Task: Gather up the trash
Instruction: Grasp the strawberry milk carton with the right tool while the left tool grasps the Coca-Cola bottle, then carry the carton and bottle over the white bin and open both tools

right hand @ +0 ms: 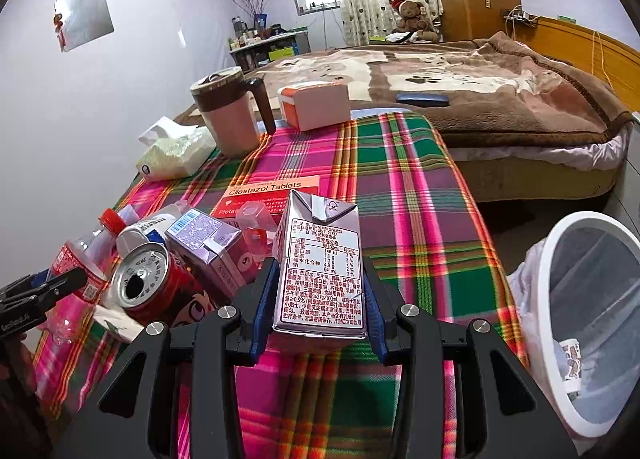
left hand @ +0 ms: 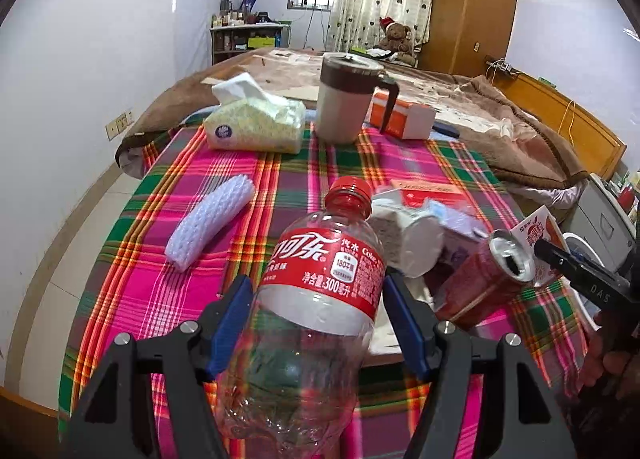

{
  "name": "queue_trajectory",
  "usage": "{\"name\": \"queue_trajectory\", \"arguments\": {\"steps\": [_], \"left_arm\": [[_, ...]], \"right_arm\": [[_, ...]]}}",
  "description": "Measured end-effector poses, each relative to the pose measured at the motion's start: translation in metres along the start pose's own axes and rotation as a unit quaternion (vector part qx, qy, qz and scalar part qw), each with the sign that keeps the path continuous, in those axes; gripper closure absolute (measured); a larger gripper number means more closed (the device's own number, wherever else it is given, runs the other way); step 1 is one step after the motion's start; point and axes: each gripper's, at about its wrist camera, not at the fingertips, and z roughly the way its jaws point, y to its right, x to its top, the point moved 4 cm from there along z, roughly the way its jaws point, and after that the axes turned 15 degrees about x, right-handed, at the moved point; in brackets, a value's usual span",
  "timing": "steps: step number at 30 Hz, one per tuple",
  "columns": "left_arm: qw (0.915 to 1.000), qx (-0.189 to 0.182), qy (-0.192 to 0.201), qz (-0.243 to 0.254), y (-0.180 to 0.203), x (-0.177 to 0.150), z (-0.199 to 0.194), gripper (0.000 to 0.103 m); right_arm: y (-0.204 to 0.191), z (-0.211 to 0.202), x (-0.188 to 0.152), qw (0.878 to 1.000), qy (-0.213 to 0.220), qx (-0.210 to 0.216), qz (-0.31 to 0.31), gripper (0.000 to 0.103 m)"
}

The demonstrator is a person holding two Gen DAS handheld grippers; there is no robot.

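Left gripper (left hand: 318, 323) jaws clamped on an empty plastic cola bottle (left hand: 320, 283), red cap toward 12 o'clock, lifted over the plaid tabletop (left hand: 240, 187). Right gripper (right hand: 320, 299) jaws clamped on an upright silver drink carton (right hand: 320, 259), white-rimmed trash bin (right hand: 560, 299) at 3 o'clock. Opened red can (right hand: 152, 283) and second carton (right hand: 212, 247) lying at 9 o'clock of the held carton; mug (left hand: 348, 99) and tissue pack (left hand: 256, 119) at the far edge.

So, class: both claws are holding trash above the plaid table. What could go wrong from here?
1. The left claw grips a smooth, empty cola bottle low on its body; it might slip or crumple.
2. The right claw must carry the milk carton to the bin; a swing could knock the tilted can.
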Motion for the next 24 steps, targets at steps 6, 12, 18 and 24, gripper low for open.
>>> {"name": "queue_trajectory", "arguments": {"steps": [6,12,18,24], "left_arm": [[0.9996,-0.021,0.02,0.007,0.023,0.004,-0.027,0.034],[0.9982,-0.043,0.034,0.025,0.054,0.006,-0.049,0.034],[0.9961,-0.065,0.041,0.044,0.091,0.001,-0.067,0.034],[0.9917,-0.094,0.051,0.072,0.135,-0.004,-0.081,0.034]], "right_arm": [[0.003,-0.019,0.001,1.0,0.016,0.001,-0.001,0.062],[0.013,-0.039,0.003,0.999,0.033,-0.005,0.001,0.062],[0.026,-0.066,0.001,0.999,0.049,-0.021,-0.002,0.062],[0.042,-0.09,-0.001,0.997,0.062,-0.04,0.0,0.062]]}}
